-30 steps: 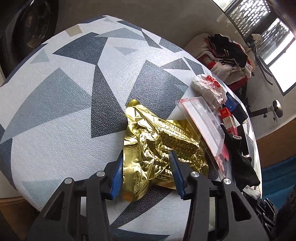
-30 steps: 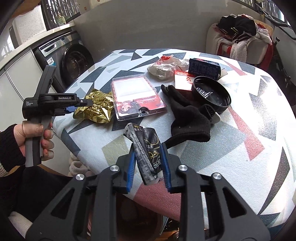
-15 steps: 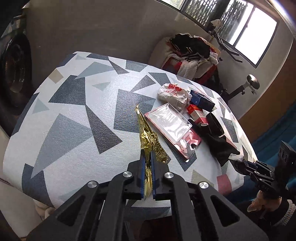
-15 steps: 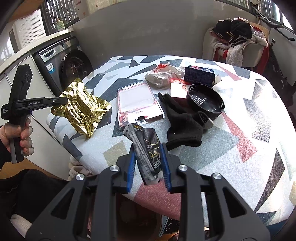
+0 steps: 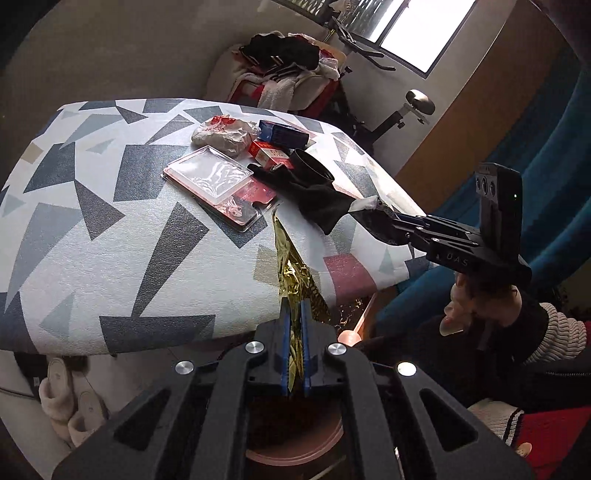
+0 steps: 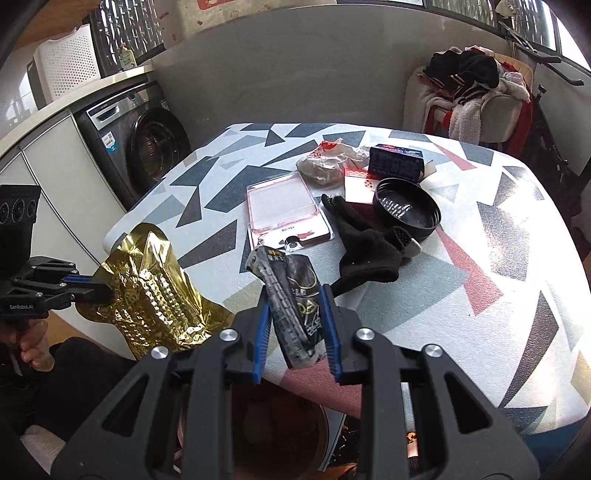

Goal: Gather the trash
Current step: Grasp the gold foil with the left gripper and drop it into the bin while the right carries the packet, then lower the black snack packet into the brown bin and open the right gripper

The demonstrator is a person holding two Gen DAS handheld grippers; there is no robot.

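Bin [image 6: 280,439] below table edge, black bowl [image 6: 406,206] w/ nothing inside

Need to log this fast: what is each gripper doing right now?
Left gripper: closed on the gold foil wrapper, off the table.
Right gripper: closed on the black sachet.

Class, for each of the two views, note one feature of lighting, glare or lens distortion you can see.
Left wrist view: the window is blown out white and the table edge bows from the fisheye. Right wrist view: sunlight washes out the tablecloth's right side, and the gold foil wrapper throws bright glints.
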